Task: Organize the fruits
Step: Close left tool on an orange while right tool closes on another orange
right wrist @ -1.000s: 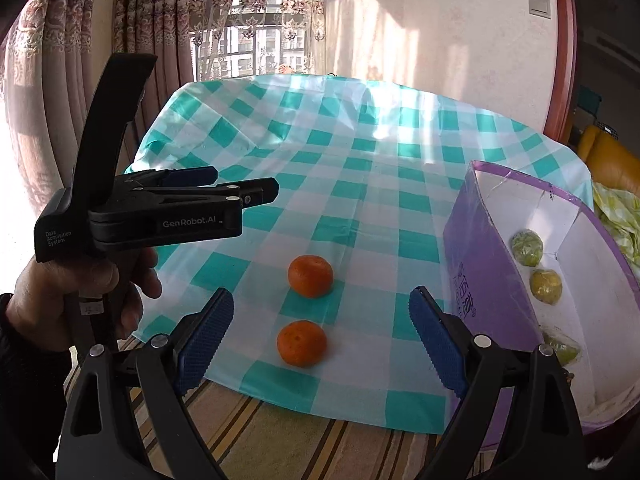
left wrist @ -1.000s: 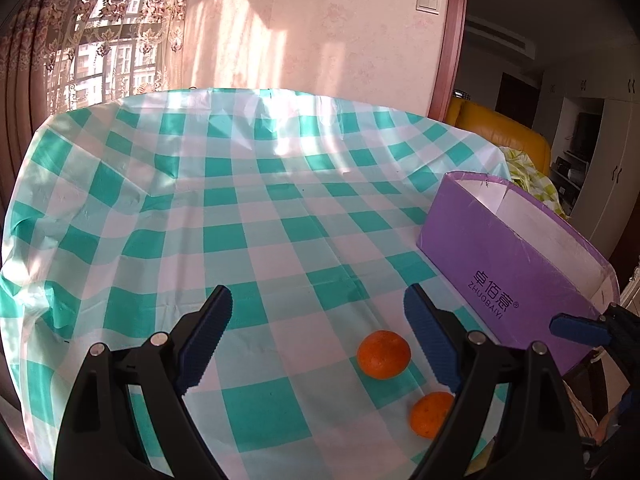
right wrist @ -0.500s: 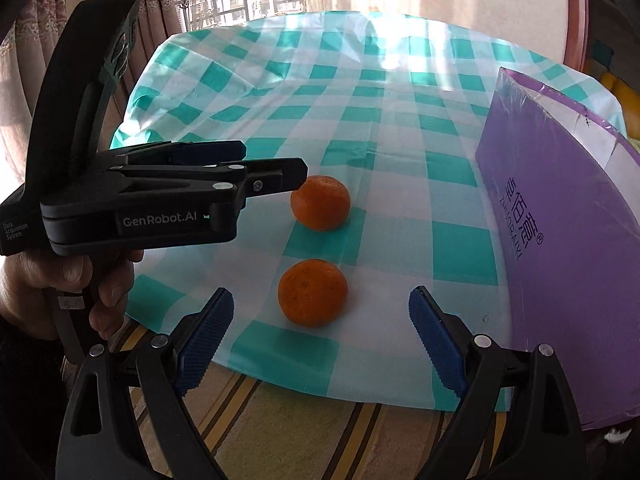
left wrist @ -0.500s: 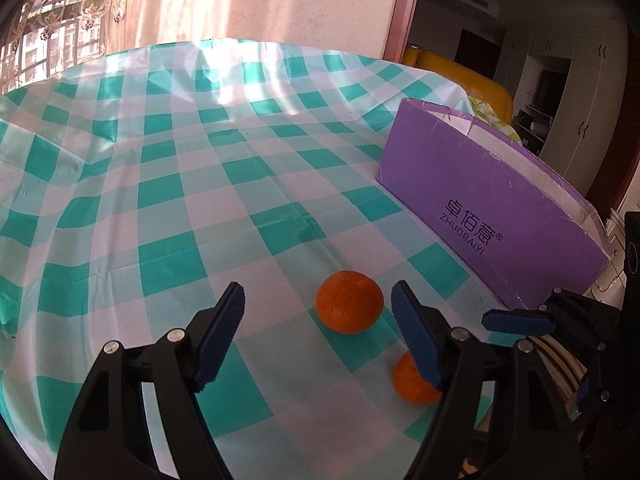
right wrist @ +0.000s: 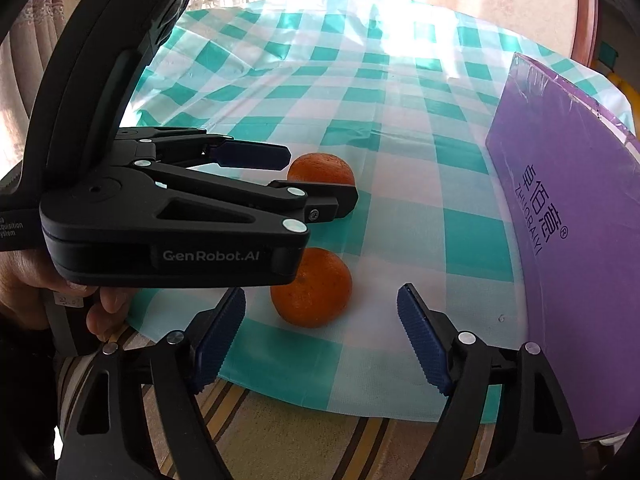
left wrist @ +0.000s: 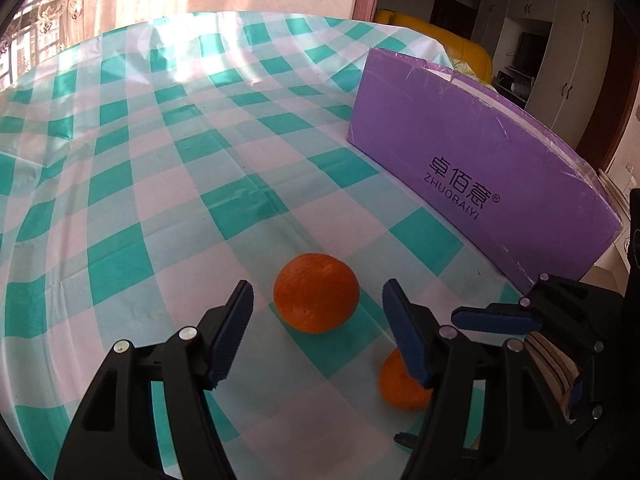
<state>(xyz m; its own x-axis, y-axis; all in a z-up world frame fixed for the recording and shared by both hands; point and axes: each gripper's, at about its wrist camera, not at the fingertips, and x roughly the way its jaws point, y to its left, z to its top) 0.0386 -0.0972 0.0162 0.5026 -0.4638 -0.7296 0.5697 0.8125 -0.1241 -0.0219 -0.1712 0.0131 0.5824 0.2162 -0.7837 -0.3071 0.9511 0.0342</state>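
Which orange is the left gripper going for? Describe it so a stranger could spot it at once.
Find the purple box on the checked tablecloth; two oranges lie near the cloth's edge beside it. The target is the far orange, between the open fingers of the left gripper. The other orange lies nearer the cloth's edge, before the right gripper.

Left gripper [left wrist: 316, 312]: tilted downward, blue-padded fingers [left wrist: 234, 336] apart, jaws just been closing, touching nothing.
Right gripper [right wrist: 322, 328]: tilted downward, fingers [right wrist: 424, 344] apart, jaws just been closing, touching nothing.
Left hand [right wrist: 44, 292]: wrapped around its gripper's handle.
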